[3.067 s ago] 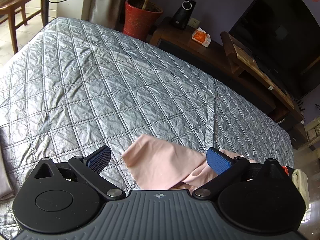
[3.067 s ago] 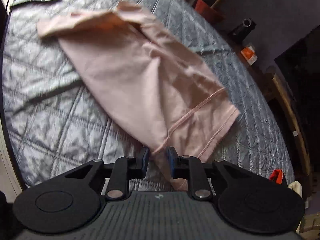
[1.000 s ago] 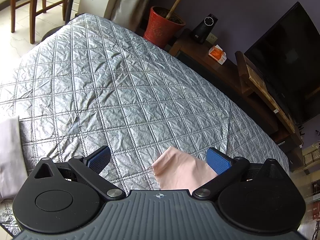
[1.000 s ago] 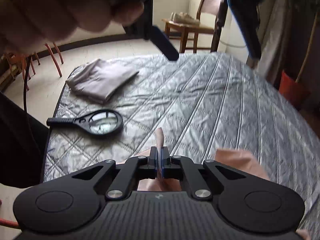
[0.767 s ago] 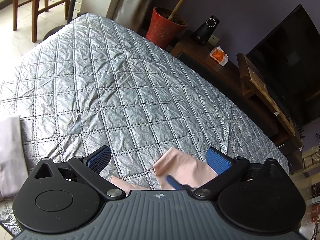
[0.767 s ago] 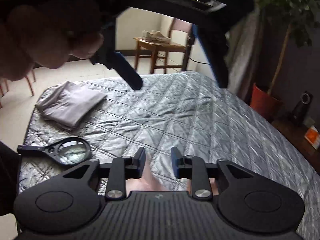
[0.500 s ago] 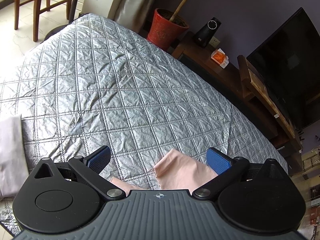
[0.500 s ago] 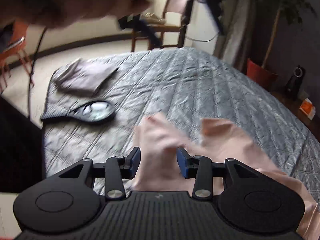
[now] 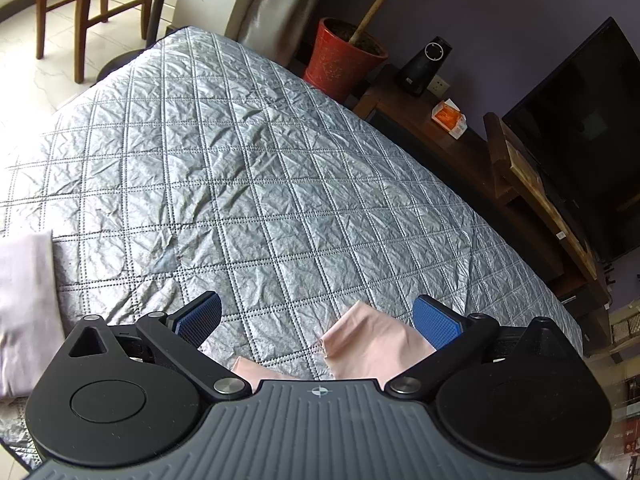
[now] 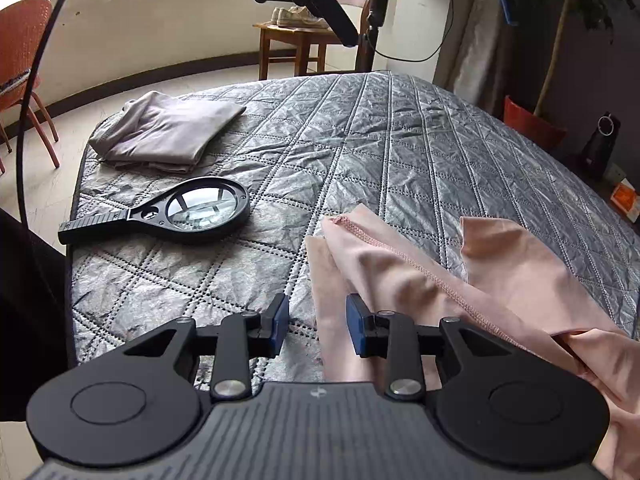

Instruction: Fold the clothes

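Two spread grippers, left [image 9: 316, 322] and right [image 10: 317, 322], hover over the pink garment [image 10: 460, 280], which trails toward the bed's [image 10: 400, 148] right edge, right gripper nearer.

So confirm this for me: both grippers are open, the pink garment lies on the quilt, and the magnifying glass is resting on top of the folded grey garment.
One detail is wrong. The right wrist view shows the magnifying glass lying on the quilt itself, beside the folded grey garment and apart from it. The rest stands: left gripper and right gripper are open, and the pink garment lies on the quilt.
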{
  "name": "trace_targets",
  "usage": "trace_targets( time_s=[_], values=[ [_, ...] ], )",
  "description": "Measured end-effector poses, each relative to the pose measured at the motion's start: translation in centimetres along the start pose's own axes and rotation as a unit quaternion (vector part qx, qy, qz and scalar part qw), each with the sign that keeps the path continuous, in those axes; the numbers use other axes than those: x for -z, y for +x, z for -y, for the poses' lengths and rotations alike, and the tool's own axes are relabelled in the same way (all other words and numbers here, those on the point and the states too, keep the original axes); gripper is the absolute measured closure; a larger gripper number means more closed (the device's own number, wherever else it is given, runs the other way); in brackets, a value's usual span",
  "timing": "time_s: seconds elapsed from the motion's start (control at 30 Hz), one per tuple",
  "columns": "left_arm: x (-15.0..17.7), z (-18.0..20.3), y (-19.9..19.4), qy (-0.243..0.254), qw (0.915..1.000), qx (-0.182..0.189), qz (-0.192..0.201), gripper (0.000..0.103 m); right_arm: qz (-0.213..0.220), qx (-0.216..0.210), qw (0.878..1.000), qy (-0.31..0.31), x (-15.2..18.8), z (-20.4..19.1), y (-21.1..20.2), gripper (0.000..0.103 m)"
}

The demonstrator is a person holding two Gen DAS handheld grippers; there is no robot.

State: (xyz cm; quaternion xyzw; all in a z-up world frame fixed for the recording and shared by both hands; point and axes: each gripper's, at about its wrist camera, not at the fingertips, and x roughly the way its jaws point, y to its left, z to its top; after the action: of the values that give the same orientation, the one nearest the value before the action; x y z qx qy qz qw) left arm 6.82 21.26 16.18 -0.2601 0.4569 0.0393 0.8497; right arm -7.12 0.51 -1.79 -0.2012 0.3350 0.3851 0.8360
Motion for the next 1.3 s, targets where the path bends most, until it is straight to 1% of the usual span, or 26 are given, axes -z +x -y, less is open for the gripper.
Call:
trace_targets(
  time_s=[0.07, 0.1, 0.13, 0.17, 0.23, 0.3, 0.4, 0.43, 0.47, 0.53, 0.57, 0.6, 0.63, 0.67, 0.7, 0.73, 0.77, 0.87, 0.9, 0.97, 1.0, 1.03, 1.1, 1.2, 1.3],
  values=[
    [0.0, 0.0, 0.0, 0.0, 1.0, -0.001, 0.0, 0.0, 0.002, 0.005, 1.0, -0.004, -0.2, 0.1, 0.2, 0.075],
    [0.0, 0.0, 0.0, 0.0, 1.0, -0.001, 0.0, 0.0, 0.001, 0.013, 1.0, -0.009, -0.4, 0.0, 0.4, 0.09],
    [0.0, 0.0, 0.0, 0.0, 1.0, -0.001, 0.0, 0.0, 0.0, 0.018, 1.0, -0.014, -0.6, -0.1, 0.5, 0.101],
    [0.0, 0.0, 0.0, 0.0, 1.0, -0.001, 0.0, 0.0, -0.001, 0.02, 1.0, -0.02, -0.8, -0.1, 0.6, 0.101],
    [0.0, 0.0, 0.0, 0.0, 1.0, -0.001, 0.0, 0.0, -0.001, 0.054, 0.999, 0.001, -0.9, -0.1, 0.4, 0.102],
    [0.1, 0.0, 0.1, 0.001, 1.0, -0.001, 0.0, 0.0, 0.021, 0.058, 0.998, -0.003, -1.1, -0.4, -0.6, 0.102],
    [0.1, 0.1, 0.1, 0.001, 1.0, -0.001, 0.0, 0.001, 0.085, 0.022, 0.996, -0.027, -1.4, -1.5, -3.4, 0.102],
    [0.1, 0.1, 0.1, 0.001, 1.0, -0.001, 0.0, 0.001, 0.09, 0.01, 0.995, -0.041, -1.3, -2.1, -4.0, 0.102],
    [0.1, 0.1, 0.1, 0.002, 1.0, -0.001, 0.0, 0.0, 0.072, -0.015, 0.996, -0.056, -1.2, -2.5, -3.8, 0.102],
    [0.1, 0.1, 0.1, 0.002, 1.0, -0.001, 0.0, 0.0, 0.03, -0.082, 0.994, -0.07, -0.6, -3.1, -3.1, 0.101],
    [0.2, 0.2, 0.1, 0.003, 1.0, -0.001, -0.001, 0.0, 0.028, -0.094, 0.993, -0.071, -0.2, -3.2, -3.4, 0.101],
    [0.2, 0.2, 0.1, 0.003, 1.0, -0.001, -0.001, 0.0, 0.034, -0.096, 0.993, -0.066, 0.1, -3.1, -3.8, 0.1],
    [0.2, 0.2, 0.2, 0.004, 1.0, -0.001, -0.001, 0.0, 0.037, -0.095, 0.994, -0.043, 0.2, -2.3, -4.1, 0.092],
    [0.2, 0.3, 0.2, 0.005, 1.0, -0.001, -0.001, 0.0, 0.04, -0.091, 0.995, -0.006, 0.2, -0.8, -4.4, 0.086],
    [0.2, 0.3, 0.2, 0.005, 1.0, 0.0, -0.002, 0.0, 0.043, -0.087, 0.995, 0.031, 0.1, 0.6, -4.7, 0.078],
    [0.3, 0.3, 0.2, 0.006, 1.0, 0.0, -0.002, 0.0, 0.053, -0.066, 0.995, 0.058, 0.0, 2.2, -5.1, 0.077],
    [0.3, 0.4, 0.3, 0.007, 1.0, 0.0, -0.003, 0.0, 0.063, -0.033, 0.995, 0.074, -0.2, 3.9, -5.5, 0.077],
    [0.4, 0.7, 0.5, 0.013, 0.9999, 0.0, -0.006, 0.0, 0.048, 0.074, 0.993, 0.084, -0.8, 8.3, -5.7, 0.077],
    [0.5, 0.9, 0.6, 0.016, 0.9999, 0.001, -0.007, 0.0, 0.038, 0.102, 0.991, 0.073, -1.0, 9.4, -5.6, 0.075],
    [0.6, 1.2, 0.7, 0.02, 0.9998, 0.002, -0.008, 0.0, 0.0, 0.15, 0.989, 0.008, -1.0, 10.3, -4.9, 0.075],
    [0.6, 1.3, 0.7, 0.021, 0.9997, 0.002, -0.009, 0.0, -0.021, 0.165, 0.986, -0.025, -0.8, 10.5, -4.3, 0.075],
    [0.7, 1.4, 0.8, 0.022, 0.9997, 0.002, -0.009, 0.0, -0.039, 0.17, 0.983, -0.048, -0.5, 10.6, -3.9, 0.074],
    [0.8, 1.5, 0.9, 0.026, 0.9996, 0.002, -0.011, 0.0, -0.054, 0.17, 0.981, -0.07, 0.5, 10.9, -3.6, 0.073],
    [1.1, 1.9, 1.0, 0.032, 0.9994, 0.001, -0.013, 0.0, -0.056, 0.169, 0.98, -0.09, 0.6, 10.4, -2.2, 0.073],
    [1.2, 2.2, 1.2, 0.037, 0.9992, 0.001, -0.015, 0.0, -0.054, 0.178, 0.973, -0.134, 0.5, 9.5, -1.5, 0.069]
  ],
)
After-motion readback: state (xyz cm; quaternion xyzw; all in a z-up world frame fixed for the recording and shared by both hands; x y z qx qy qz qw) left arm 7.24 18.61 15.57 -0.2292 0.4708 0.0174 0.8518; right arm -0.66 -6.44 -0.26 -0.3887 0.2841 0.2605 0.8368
